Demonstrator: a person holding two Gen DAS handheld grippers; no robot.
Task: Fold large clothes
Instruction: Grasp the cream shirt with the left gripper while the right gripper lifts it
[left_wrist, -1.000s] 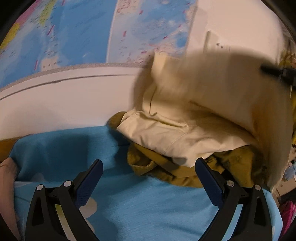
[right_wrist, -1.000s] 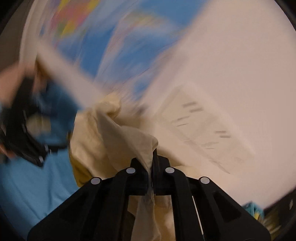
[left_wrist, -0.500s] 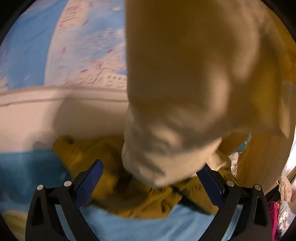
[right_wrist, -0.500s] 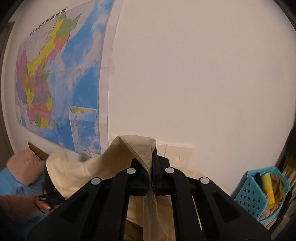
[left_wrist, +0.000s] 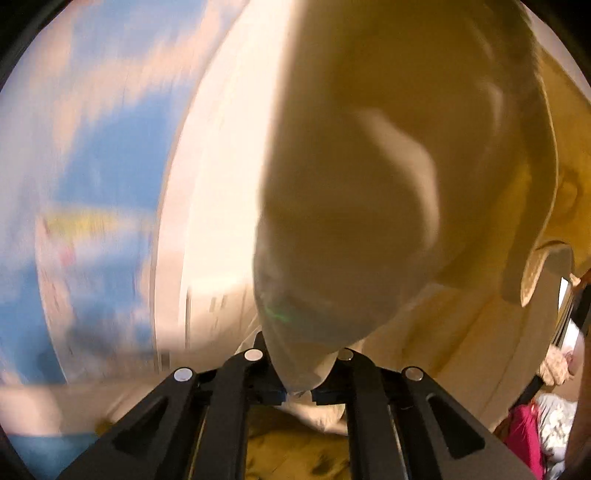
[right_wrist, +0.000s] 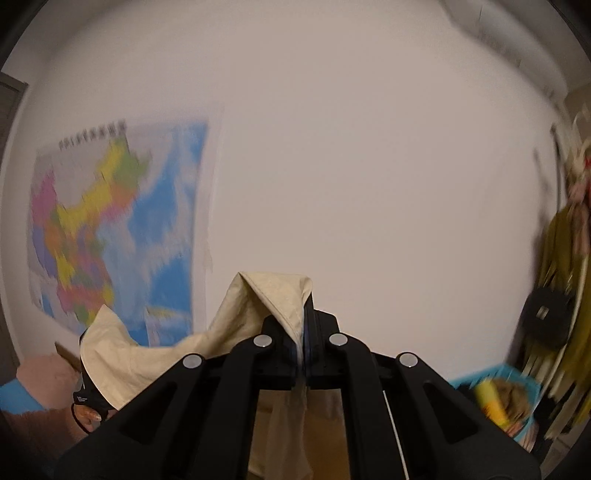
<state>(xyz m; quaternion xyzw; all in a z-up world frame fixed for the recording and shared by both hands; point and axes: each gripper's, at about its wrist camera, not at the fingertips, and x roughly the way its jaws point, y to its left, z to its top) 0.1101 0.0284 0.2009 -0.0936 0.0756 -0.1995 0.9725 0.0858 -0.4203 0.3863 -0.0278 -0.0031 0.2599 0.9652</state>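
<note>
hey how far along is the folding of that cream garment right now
Done: both grippers have hold of the cream garment; the right gripper and left gripper are each shut on its fabric. In hand: it hangs lifted in front of the wall map. Left: every fold; none shows yet.

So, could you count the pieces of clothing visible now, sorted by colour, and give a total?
Cream cotton garment, held up by both claws: 1
Mustard-yellow crumpled garment, lying underneath: 1
Magenta garment, at the right edge: 1
Olive-yellow hanging garment: 1
Total: 4
</note>
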